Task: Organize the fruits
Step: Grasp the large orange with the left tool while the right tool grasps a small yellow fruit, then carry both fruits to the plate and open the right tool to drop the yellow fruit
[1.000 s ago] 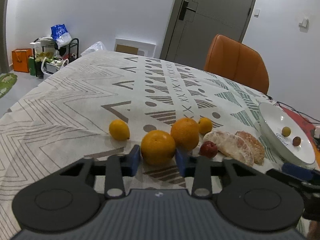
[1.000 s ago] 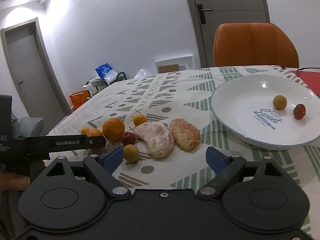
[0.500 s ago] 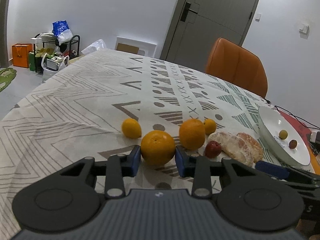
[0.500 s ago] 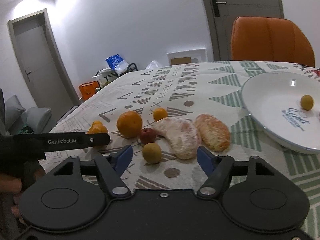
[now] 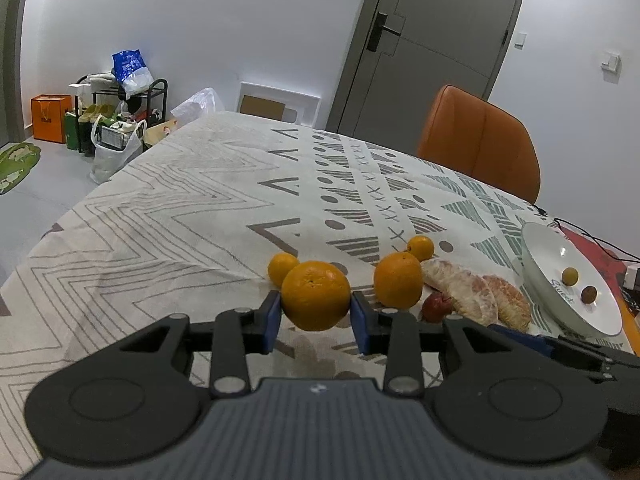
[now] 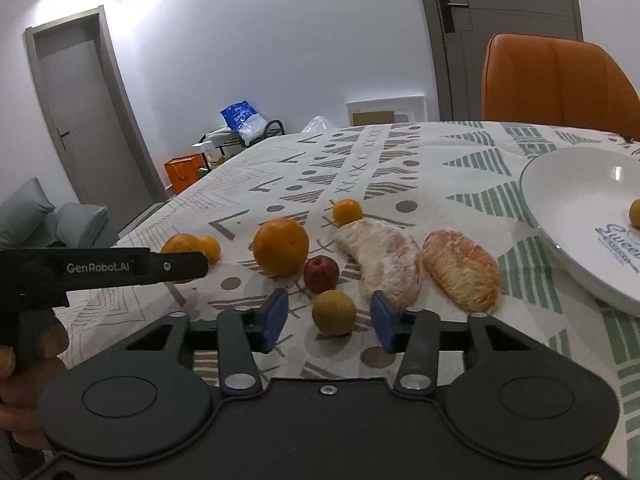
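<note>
The left gripper (image 5: 316, 316) clamps its fingers on a large orange (image 5: 316, 295), while the right gripper (image 6: 329, 318) has been narrowing its fingers around a small yellow-green fruit (image 6: 333, 312), gaps showing on both sides. Only two small fruits lie in the white plate (image 5: 538, 276) near the table's right edge. The loose oranges, red fruit (image 6: 321, 274) and peeled pomelo pieces (image 6: 380, 262) are left.

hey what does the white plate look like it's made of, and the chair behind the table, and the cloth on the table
The white plate: probably glazed ceramic, since it is glossy with a bright light glint and printed lettering. The orange chair: likely leather or faux leather upholstery, smooth with a soft sheen and stitched seams. The tablecloth: woven fabric, matte, with a printed geometric pattern and slight wrinkles.
</note>
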The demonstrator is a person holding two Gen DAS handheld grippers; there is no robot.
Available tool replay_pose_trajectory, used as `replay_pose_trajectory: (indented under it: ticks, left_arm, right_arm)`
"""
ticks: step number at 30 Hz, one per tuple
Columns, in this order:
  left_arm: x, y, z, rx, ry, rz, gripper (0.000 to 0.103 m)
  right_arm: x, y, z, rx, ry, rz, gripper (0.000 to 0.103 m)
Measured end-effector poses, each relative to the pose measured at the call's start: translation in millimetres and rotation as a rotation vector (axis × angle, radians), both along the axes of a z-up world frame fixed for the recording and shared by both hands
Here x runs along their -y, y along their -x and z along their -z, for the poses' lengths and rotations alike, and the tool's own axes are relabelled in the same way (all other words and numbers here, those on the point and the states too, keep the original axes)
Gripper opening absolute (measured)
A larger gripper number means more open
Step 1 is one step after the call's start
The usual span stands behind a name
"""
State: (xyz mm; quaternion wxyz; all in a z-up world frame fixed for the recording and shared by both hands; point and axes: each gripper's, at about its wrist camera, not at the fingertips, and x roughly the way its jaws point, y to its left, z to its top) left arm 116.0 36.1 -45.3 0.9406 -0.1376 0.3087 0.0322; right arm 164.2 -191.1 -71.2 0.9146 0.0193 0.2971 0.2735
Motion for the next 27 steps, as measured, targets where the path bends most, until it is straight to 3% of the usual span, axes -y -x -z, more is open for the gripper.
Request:
replay_pose_trajectory:
  ticks: [1,5,13,27]
  left_arm:
    - [1.8,0.9,-0.7,0.001,-0.003,0.0,0.035]
    - [6.5,2.6,-5.0,0.01,-0.016,0.005,0.035]
    - [21.1,-0.1,-8.9,0.018,-0.031,0.029,0.035]
    - [64.2,-11.7,-15.7,0.04,-0.047,0.113,0.035]
  right_arm:
    - [-1.1,-0.2,0.5,0.001,0.004,-0.003,0.044]
    - [-0.2,-3.5,4.7,-0.016,0.006,-0.005,0.023]
    - [17.5,4.9,-3.0,0.005,-0.031,-0.006,0.022]
    - [67.4,9.8,-20.4,0.058,-0.087,0.091,0.022]
